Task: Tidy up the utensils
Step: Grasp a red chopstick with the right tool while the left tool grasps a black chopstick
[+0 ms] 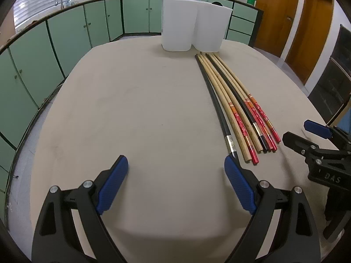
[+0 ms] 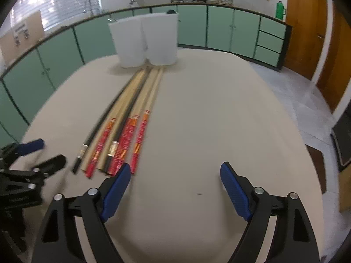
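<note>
Kitchen: green cabinets [image 1: 65, 37] along the back, wooden doors [image 1: 278, 15] upper right, beige table [image 1: 142, 114] filling both views. Two white containers [image 1: 190, 25] stand touching each other at the table's far end, top centre. Chopsticks [image 1: 239, 114], a row of tan ones with red-orange patterned ends plus two black, lie side by side right of centre in the left wrist view, tips near the containers. Left gripper [image 1: 176, 184] at bottom, jaws wide, holding nothing. Right gripper [image 2: 175, 188] also wide and empty, its left pad just beside the red chopstick ends. Only legible text: "DAS" on the right gripper's body, lower right of the left view.
</note>
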Action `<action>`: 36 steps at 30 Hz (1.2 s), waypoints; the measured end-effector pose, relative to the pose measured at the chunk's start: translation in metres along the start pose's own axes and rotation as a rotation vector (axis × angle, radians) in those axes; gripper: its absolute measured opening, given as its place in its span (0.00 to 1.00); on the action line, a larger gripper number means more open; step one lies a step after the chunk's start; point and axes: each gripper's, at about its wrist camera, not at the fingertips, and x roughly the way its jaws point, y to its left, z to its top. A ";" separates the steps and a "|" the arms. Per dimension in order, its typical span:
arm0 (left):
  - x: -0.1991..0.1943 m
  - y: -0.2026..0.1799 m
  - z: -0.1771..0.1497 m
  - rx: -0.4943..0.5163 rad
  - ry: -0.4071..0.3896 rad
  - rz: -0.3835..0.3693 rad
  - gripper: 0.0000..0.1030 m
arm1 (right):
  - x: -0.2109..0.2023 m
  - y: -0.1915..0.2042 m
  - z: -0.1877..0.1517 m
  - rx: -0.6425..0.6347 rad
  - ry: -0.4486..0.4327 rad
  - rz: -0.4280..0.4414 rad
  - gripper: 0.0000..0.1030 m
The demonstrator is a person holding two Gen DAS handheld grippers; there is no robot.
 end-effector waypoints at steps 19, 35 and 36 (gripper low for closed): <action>-0.005 -0.014 -0.005 0.028 -0.009 -0.036 0.85 | 0.012 0.020 0.002 -0.064 0.011 0.064 0.15; 0.000 -0.024 -0.004 0.044 -0.010 0.010 0.53 | 0.012 0.013 0.002 -0.023 0.013 0.095 0.12; 0.000 -0.024 -0.004 0.045 -0.012 0.008 0.45 | 0.012 0.013 0.003 -0.023 0.012 0.096 0.10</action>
